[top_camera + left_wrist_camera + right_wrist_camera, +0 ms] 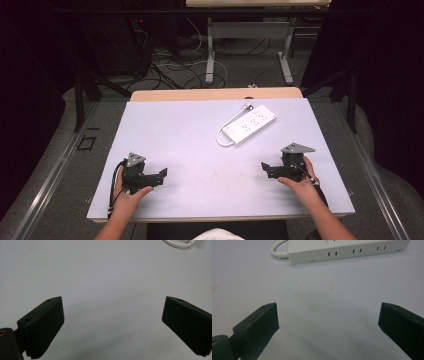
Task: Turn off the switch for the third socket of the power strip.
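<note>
While the power strip lies untouched near the table's far edge, the left gripper and right gripper rest near its front corners, jaws apart and empty, so nothing appears begun.

Table with pale top, frame centre: white power strip with looped cord, upper right of centre; left hand-held gripper lower left, right hand-held gripper lower right, each held, jaws pointing inward.
</note>
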{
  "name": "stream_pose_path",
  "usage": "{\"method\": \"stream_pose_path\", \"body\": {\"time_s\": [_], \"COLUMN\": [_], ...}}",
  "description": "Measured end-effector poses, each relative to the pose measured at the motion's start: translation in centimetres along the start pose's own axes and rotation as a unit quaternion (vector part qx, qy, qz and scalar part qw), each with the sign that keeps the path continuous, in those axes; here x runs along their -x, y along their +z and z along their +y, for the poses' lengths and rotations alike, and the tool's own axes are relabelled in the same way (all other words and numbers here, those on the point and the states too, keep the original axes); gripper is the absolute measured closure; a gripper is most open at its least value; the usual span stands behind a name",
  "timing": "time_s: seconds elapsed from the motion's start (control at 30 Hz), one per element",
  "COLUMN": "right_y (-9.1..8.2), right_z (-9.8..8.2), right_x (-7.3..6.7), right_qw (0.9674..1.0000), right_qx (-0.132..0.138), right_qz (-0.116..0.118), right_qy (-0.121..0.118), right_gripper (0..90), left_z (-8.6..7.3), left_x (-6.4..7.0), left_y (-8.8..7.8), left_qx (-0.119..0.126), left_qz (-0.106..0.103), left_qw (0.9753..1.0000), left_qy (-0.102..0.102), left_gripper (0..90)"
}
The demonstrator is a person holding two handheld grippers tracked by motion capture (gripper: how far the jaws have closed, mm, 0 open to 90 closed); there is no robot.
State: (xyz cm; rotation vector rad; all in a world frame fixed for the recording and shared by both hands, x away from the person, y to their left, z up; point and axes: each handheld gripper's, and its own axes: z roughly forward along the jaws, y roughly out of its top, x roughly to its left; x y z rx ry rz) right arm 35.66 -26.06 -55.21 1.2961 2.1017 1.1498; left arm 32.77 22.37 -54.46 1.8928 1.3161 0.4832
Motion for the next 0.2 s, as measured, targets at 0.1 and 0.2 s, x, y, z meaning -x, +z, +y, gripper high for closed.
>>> {"method": "stream_pose_path", "body": {"time_s": [0.1,0.2], "right_y": [-0.04,-0.04], "right_z": [0.04,0.07], "right_x": [0.01,-0.09], "right_qw": [1.0000,1.0000], "right_qx": [0.001,0.001], "right_qz": [0.001,0.004], "right_qy": [0.001,0.002], "right_gripper": [2.4,2.4], "left_z": [0.00,0.04], "left_x": [0.02,0.00], "left_y": [0.02,0.01], "left_qx": [0.000,-0.002], "left_qz": [0.000,0.000], "left_qw": [1.0000,1.0000], "left_qy": [-0.001,0.001], "left_gripper": [4.1,4.2]}}
